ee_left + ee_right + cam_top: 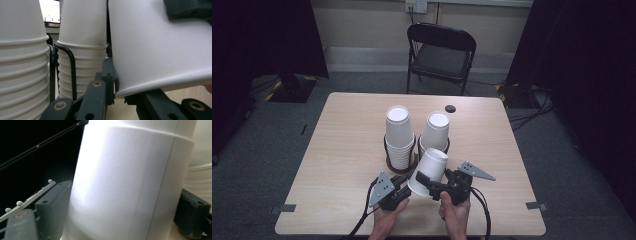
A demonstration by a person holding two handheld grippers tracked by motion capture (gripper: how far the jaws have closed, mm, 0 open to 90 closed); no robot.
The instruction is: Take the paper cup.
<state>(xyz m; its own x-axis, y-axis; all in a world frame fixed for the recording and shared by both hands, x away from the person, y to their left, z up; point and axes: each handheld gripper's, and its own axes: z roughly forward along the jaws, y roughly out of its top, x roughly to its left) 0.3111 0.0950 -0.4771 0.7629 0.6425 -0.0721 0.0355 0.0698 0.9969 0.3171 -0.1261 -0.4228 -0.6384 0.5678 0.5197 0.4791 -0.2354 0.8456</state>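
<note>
A single white paper cup (432, 167) hangs tilted over the table's front, mouth down and toward the left. My right gripper (428, 182) is shut on its body, with a pad (53, 205) against each side of the cup (130, 182). My left gripper (408, 186) is shut on the cup's rim (160, 85), one jaw pressed against the outside of the wall. Behind it stand two upside-down stacks of white cups, the left stack (398, 135) and the right stack (435, 131), each in a black wire holder (72, 62).
The wooden table (347, 150) carries a small dark round disc (450, 108) near its far edge. A black folding chair (441, 52) stands beyond the table. Grey tape marks (287, 207) lie on the carpet beside the front corners.
</note>
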